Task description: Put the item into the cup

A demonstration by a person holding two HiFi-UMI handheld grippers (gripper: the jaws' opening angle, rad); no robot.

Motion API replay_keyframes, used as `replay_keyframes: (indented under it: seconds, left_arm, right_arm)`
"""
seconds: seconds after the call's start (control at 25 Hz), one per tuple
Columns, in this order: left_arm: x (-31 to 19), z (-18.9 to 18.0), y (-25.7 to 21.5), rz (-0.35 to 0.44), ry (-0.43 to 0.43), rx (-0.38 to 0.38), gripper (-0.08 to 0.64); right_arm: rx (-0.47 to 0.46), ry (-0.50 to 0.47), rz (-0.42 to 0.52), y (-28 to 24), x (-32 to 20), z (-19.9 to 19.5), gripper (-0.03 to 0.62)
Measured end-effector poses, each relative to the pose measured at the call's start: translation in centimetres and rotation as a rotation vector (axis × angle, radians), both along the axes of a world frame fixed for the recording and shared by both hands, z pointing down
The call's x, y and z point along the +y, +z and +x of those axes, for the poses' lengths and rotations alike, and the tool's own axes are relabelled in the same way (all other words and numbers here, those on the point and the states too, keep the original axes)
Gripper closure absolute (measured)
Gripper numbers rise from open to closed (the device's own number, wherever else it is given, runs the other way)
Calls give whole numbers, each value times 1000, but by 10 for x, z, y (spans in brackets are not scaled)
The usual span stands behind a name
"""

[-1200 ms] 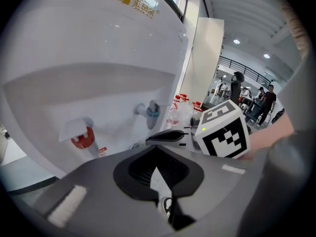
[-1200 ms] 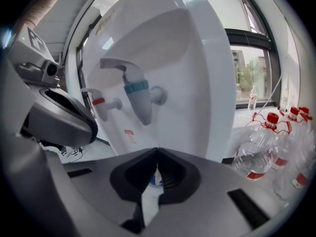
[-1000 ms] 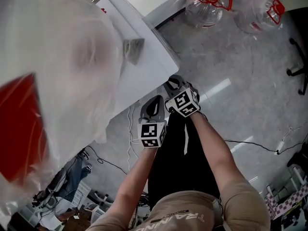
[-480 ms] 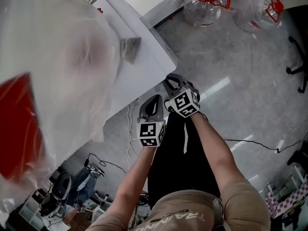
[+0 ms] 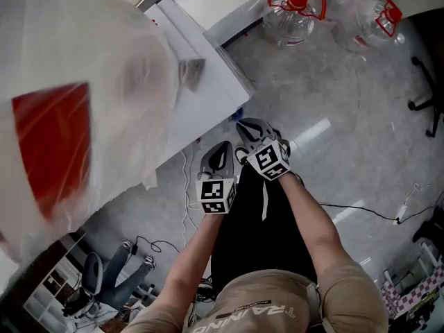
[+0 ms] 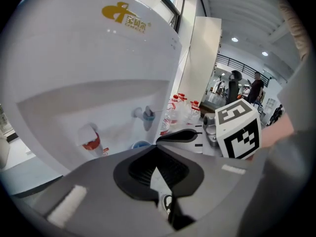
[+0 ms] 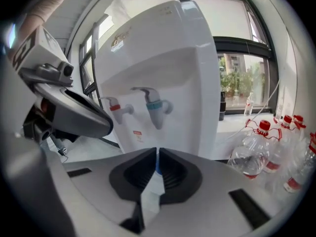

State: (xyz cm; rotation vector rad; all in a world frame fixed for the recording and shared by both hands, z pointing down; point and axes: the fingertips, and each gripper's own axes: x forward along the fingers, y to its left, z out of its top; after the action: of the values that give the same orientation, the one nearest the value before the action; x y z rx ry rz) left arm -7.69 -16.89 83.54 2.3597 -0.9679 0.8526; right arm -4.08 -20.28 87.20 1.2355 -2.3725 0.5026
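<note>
No cup or loose item shows in any view. In the head view my left gripper and right gripper are held side by side in front of my body, just short of the white water dispenser. Both are shut with nothing between the jaws. The left gripper view has the shut left gripper pointing at the dispenser, with its red tap and blue tap. The right gripper faces the same red tap and blue tap.
A plastic-wrapped jug with a red label fills the upper left. A small grey folded thing lies on the dispenser top. Clear bottles with red handles stand on the floor beyond. Cables cross the floor, and a person's legs show at lower left.
The view has shifted, so the red label now sits higher and further right. Both grippers sit slightly lower in the picture, still shut and close together.
</note>
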Motion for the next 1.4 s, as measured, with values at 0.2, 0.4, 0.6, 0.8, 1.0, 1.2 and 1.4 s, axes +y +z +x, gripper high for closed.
replay_keyframes:
  seconds: [0.2, 0.4, 0.6, 0.8, 1.0, 1.2, 1.4]
  left_arm:
    - [-1, 3, -26, 13, -3, 13, 552]
    - [10, 7, -53, 12, -3, 32, 552]
    - [23, 15, -90, 18, 11, 66, 552]
    - [23, 17, -133, 53, 36, 85, 552]
    - [18, 13, -182, 90, 18, 110, 552]
    - [8, 8, -234, 191, 1, 120, 552]
    - [-4, -6, -277, 290, 36, 84, 552]
  right_arm:
    - [27, -36, -18, -21, 19, 5, 580]
    - [48, -57, -15, -61, 36, 15, 580]
    - [61, -88, 19, -114, 48, 23, 580]
    - [48, -158, 51, -166, 50, 21, 581]
    - [42, -167, 91, -217, 53, 18, 581]
    - [3, -157, 129, -262, 50, 15, 581]
    - [17, -158, 192, -309, 37, 12, 581]
